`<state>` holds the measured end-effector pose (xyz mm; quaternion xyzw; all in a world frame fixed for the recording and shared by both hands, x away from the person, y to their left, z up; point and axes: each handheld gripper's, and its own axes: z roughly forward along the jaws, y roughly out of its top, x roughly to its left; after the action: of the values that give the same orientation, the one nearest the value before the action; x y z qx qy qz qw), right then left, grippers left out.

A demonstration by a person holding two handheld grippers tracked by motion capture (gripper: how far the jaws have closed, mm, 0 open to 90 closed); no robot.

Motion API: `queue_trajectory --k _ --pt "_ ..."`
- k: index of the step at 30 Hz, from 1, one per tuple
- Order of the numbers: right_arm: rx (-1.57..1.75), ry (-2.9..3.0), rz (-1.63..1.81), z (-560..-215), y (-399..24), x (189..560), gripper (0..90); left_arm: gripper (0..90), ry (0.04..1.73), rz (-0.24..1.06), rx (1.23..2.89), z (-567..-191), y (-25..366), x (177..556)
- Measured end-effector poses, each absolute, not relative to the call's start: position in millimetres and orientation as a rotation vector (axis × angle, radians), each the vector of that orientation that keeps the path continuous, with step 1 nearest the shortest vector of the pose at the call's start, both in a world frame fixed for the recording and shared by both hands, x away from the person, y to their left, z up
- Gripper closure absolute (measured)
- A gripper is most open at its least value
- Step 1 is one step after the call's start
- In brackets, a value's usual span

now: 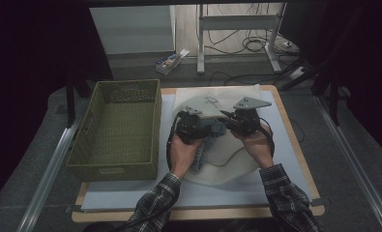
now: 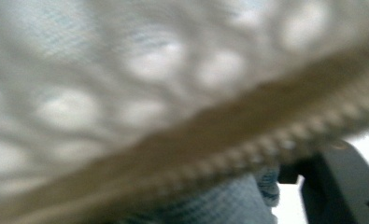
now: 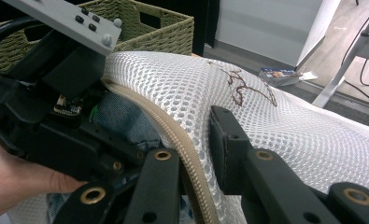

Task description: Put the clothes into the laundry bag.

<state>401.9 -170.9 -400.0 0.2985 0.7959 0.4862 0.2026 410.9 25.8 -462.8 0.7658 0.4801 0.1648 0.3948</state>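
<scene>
A wooden table bears a white mat, woven basket and mesh bag.

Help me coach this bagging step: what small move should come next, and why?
Probably push the blue garment deeper with the left claw: the right claw pinches the mesh bag at its zipper edge, holding the mouth up, and fabric shows there.

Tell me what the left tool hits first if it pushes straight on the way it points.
Probably the blue garment inside the white mesh bag: the left tool points in under the bag's zipper edge, though depth there is blurred.
</scene>
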Motion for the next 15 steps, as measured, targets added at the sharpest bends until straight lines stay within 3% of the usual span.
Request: queue_trajectory --k 7,15 --pt "0.833 2.222 1.352 -401 -171 403 77.4 19.5 1.179 0.425 1.967 -466 22 404" --pt "0.846 2.221 1.35 -404 -172 405 76.7 15.5 1.125 0.412 1.942 -454 29 387"
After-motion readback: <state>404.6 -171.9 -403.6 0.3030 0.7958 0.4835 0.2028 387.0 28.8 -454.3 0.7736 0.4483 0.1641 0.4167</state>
